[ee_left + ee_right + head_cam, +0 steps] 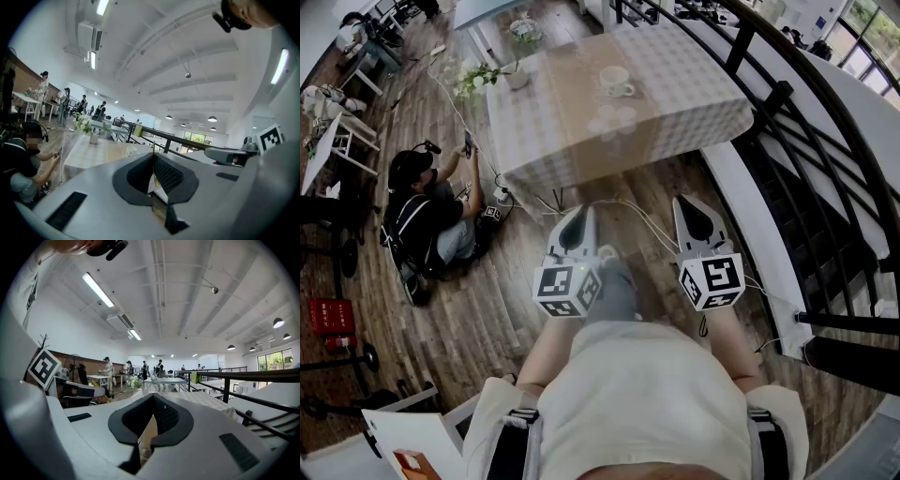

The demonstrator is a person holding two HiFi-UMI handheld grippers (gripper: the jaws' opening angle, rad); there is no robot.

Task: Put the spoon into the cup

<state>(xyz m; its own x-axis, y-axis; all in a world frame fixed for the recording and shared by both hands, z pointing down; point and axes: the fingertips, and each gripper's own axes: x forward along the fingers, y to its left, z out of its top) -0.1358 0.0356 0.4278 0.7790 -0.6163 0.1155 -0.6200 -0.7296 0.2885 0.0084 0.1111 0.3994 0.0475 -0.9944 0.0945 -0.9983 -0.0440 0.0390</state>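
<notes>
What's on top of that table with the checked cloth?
A white cup on a saucer and a pot of white flowers at the table's corner. No spoon can be made out from here.

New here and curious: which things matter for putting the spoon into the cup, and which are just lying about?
For the job: white ceramic cup on its saucer; table with checked cloth; left gripper and right gripper, both shut, empty. No spoon clearly visible.
Just about: vase of white flowers; person seated on the floor; red crate; black railing.
</notes>
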